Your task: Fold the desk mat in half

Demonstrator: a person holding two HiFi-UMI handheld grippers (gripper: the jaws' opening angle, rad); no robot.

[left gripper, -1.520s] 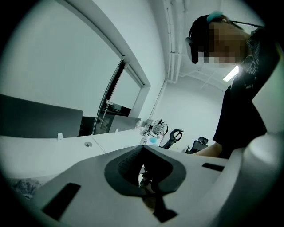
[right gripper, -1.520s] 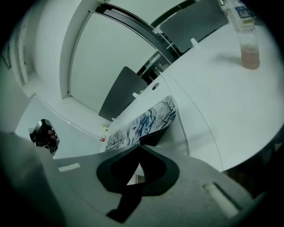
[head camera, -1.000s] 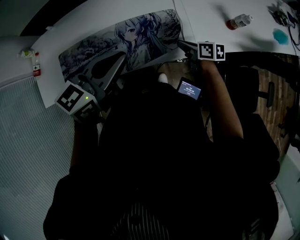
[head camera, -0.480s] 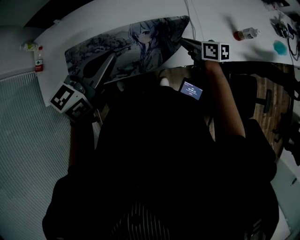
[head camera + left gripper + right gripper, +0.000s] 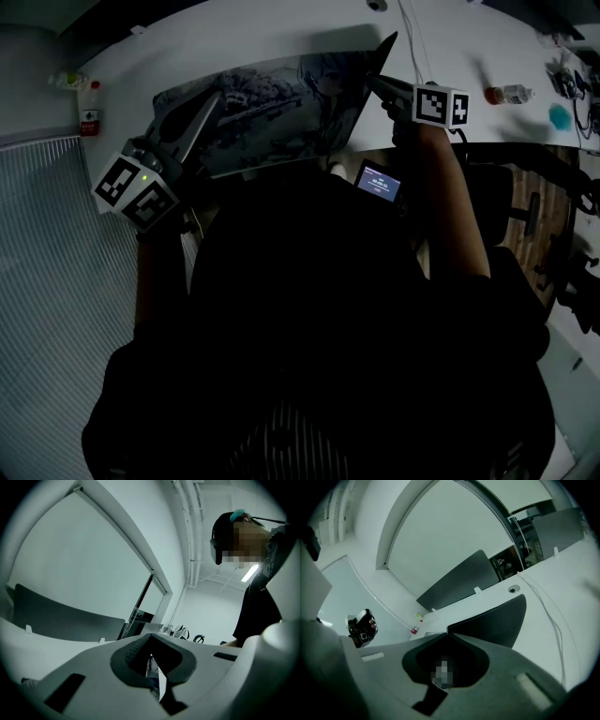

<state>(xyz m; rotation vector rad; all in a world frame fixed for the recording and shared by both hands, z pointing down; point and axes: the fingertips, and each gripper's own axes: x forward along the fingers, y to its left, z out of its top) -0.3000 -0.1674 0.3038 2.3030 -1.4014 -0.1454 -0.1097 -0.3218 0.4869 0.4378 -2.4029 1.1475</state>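
The desk mat (image 5: pixel 281 103), printed with a grey anime picture, lies on the white table (image 5: pixel 262 28) with its near long edge lifted off the top. My left gripper (image 5: pixel 214 98) is shut on the left part of that edge. In the left gripper view a thin strip of the mat (image 5: pixel 153 670) shows between the jaws. My right gripper (image 5: pixel 371 81) is shut on the right near corner, where the black underside (image 5: pixel 383 49) turns up. In the right gripper view the dark underside (image 5: pixel 497 620) rises just past the shut jaws.
A red-capped bottle (image 5: pixel 88 118) stands at the table's left end. Another small bottle (image 5: pixel 511 94) and a teal thing (image 5: pixel 560 116) lie at the right. A white cable (image 5: pixel 412 42) runs past the mat's right end. A lit screen (image 5: pixel 378 182) sits below the right gripper, and a dark chair (image 5: pixel 525 197) to its right.
Both grippers have carried the mat's near edge up and away from the person. The right corner now stands up and shows its black underside.
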